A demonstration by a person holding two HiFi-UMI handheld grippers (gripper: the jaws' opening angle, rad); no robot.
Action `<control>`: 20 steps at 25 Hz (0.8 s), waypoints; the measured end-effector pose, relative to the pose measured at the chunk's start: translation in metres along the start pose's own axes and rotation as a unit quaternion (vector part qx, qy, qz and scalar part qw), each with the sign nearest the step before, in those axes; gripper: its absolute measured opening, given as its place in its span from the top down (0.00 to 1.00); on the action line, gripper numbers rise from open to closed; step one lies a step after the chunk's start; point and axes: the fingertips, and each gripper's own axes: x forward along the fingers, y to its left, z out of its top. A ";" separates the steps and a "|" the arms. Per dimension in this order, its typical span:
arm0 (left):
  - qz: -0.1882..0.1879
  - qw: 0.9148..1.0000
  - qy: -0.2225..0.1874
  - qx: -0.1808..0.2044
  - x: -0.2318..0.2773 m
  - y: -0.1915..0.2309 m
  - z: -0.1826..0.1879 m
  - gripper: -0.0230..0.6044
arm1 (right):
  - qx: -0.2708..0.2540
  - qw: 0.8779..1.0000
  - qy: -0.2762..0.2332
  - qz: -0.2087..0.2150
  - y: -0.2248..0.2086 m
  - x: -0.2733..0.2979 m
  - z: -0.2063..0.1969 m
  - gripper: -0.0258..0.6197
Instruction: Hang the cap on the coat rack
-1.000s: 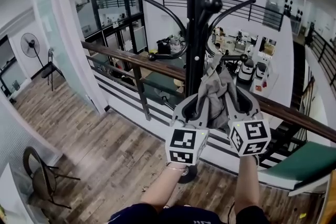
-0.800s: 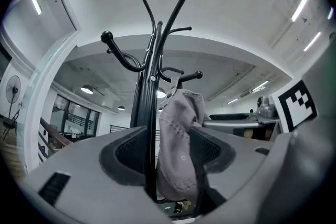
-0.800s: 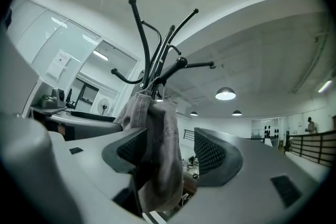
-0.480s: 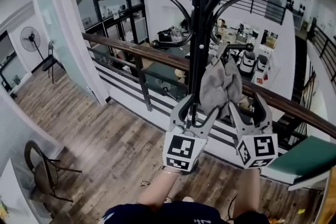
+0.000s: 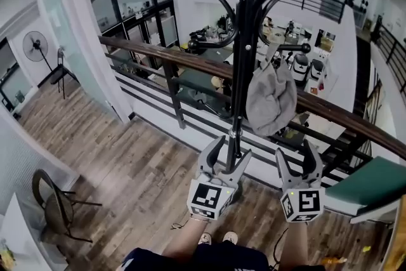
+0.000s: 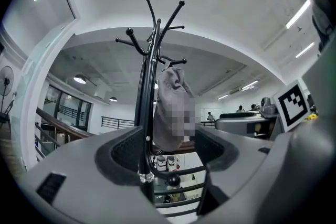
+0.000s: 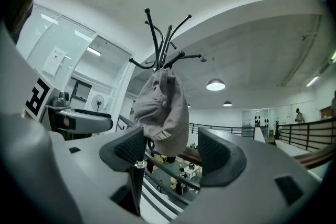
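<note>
- The cap hangs on a short lower hook arm of the coat rack. It is caught at its top edge, so its own weight keeps it there and the grey crown sags down beside the pole.
- The left gripper is lower than the cap and apart from it. Its fingers have just been opening and stand wide. The pole shows in the gap between them, but the pads do not press on it.
- The right gripper is also below the cap. Its fingers have just been opening too, and they hold nothing. In the right gripper view the cap appears above the gap and is not touched.
- I judge that both grippers are open because the hook carries the cap, so no grip is needed. The hanging looks done.
- Count: one cap, one coat rack and two grippers. Only one hook arm bears something. The rack has several bare arms, but I cannot count them exactly.
- Behind the rack runs one wooden railing.
</note>
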 end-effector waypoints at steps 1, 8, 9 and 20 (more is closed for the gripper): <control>-0.002 1.000 0.003 0.000 -0.004 0.001 -0.006 0.50 | 0.001 1.000 0.005 -0.004 0.002 -0.004 -0.008 0.47; 0.005 0.999 0.049 0.008 -0.038 0.016 -0.061 0.50 | 0.021 0.997 0.076 -0.016 0.017 -0.032 -0.076 0.47; 0.005 0.999 0.053 0.003 -0.042 0.016 -0.066 0.50 | 0.028 0.996 0.082 -0.017 0.019 -0.036 -0.083 0.47; -0.008 0.997 0.075 -0.009 -0.054 0.008 -0.083 0.50 | 0.031 0.991 0.133 -0.015 0.036 -0.051 -0.112 0.47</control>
